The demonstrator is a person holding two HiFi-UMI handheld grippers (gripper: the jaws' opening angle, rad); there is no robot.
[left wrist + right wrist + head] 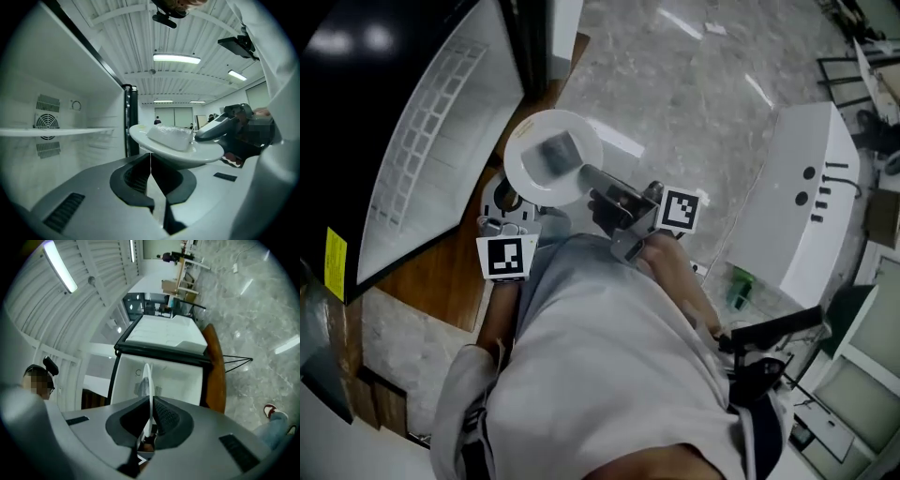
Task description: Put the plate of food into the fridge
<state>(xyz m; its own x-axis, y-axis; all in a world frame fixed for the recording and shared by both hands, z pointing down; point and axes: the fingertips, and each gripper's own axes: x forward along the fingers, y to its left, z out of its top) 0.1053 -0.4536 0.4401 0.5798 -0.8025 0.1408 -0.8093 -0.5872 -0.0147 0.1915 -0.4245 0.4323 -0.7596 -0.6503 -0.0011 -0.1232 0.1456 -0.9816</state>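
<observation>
Left of the plate of food point(534, 161), clamped at its rim by the right gripper point(589, 178), the open fridge point(431, 141) stands near; the left gripper point(150, 168), shut and empty, points just beneath the plate.

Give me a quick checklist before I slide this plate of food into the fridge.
1. Grip on the plate: ok. The right gripper has its jaws closed on the rim.
2. Food seated on the plate: ok. The wrapped block lies near the middle.
3. Fridge door open: ok. It stands swung wide.
4. Room on the shelf: cannot tell. Only part of it shows.
5. Second support for the plate: not ok. The left gripper has its jaws together on nothing, just below the near rim.
</observation>
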